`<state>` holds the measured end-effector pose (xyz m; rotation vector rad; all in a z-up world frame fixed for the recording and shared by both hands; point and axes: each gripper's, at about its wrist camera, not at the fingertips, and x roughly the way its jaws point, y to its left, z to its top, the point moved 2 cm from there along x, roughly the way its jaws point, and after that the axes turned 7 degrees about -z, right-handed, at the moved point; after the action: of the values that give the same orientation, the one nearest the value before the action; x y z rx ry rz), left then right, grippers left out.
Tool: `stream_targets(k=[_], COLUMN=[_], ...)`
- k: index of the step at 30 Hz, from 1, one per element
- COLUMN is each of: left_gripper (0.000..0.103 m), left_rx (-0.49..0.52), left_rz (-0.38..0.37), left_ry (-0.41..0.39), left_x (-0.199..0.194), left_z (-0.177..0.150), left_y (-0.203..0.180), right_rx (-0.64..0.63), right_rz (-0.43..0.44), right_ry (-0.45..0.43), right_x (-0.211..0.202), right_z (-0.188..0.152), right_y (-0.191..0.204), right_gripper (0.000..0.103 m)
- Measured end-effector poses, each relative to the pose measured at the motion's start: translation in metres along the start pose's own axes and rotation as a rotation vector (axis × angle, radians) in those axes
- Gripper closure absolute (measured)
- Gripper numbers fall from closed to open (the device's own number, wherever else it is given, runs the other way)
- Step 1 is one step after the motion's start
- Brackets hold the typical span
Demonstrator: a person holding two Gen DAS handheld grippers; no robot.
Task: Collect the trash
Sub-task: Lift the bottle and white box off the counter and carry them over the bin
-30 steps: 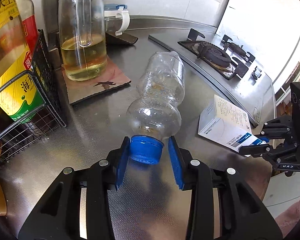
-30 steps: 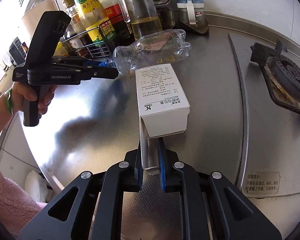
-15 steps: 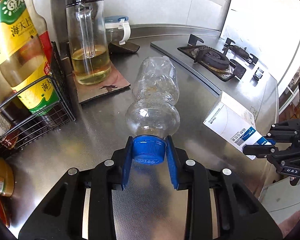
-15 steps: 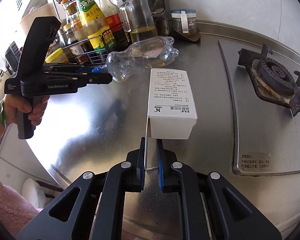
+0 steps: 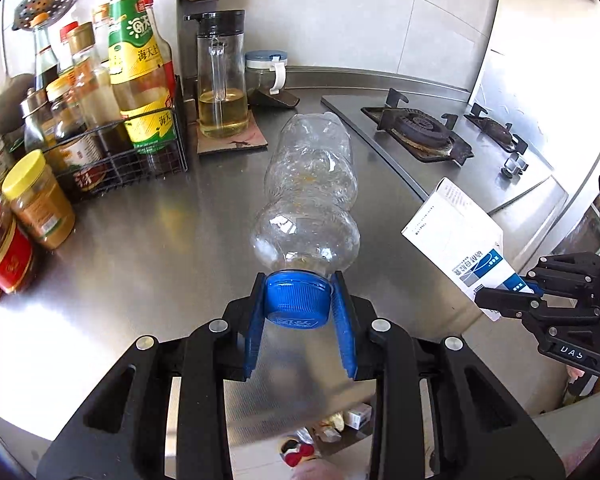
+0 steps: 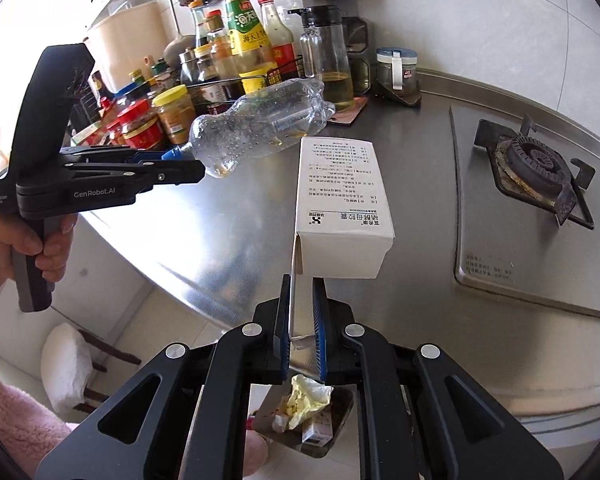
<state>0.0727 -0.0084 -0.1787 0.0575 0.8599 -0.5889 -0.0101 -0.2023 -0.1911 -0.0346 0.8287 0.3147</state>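
A clear empty plastic bottle [image 5: 308, 200] with a blue cap hangs above the steel counter [image 5: 160, 240]. My left gripper [image 5: 299, 284] is shut on that cap; the right wrist view shows the bottle [image 6: 260, 128] sticking out level from the left gripper [image 6: 180, 160]. A white printed carton [image 6: 340, 192] is held by its open end flap, on which my right gripper [image 6: 301, 284] is shut. In the left wrist view the carton [image 5: 456, 232] tilts up from the right gripper [image 5: 500, 296] at the right. Both are near the counter's front edge.
Below the counter edge stands a bin [image 6: 340, 432] holding a crumpled yellow wrapper [image 6: 306, 398] and small boxes. Sauce bottles fill a wire rack [image 5: 132, 148] at the back left, beside an oil jug [image 5: 222, 80] and jars [image 5: 36, 204]. A gas hob [image 5: 416, 132] lies to the right.
Both grippers have risen and drawn back toward the counter's front edge, carrying the bottle and the carton. The bottle has come off the counter. The bin below has come into view.
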Motion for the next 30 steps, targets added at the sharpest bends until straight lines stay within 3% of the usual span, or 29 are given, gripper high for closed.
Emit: stream_targets(k=[7, 16, 22, 30], left_gripper=[0.073, 0.073, 0.073, 0.073], left_rx=[-0.059, -0.136, -0.176, -0.245], left_rz=[0.023, 0.022, 0.019, 0.017], left_ry=[0.002, 0.036, 0.136, 0.276], left_x=[-0.04, -0.069, -0.051, 0.017], left_z=[-0.072, -0.161, -0.211, -0.256], left_y=[-0.052, -0.103, -0.116, -0.094], right_rx=[-0.026, -0.014, 0.027, 0.13], right_rz=[0.036, 0.059, 0.072, 0.092], right_ry=[0.003, 0.076, 0.178, 0.341], right_x=[-0.043, -0.075, -0.055, 0.018], right_z=[-0.06, -0.144, -0.191, -0.243], right_y=[0.015, 0.029, 0.025, 0.017], right_gripper=[0.092, 0.092, 0.092, 0.092])
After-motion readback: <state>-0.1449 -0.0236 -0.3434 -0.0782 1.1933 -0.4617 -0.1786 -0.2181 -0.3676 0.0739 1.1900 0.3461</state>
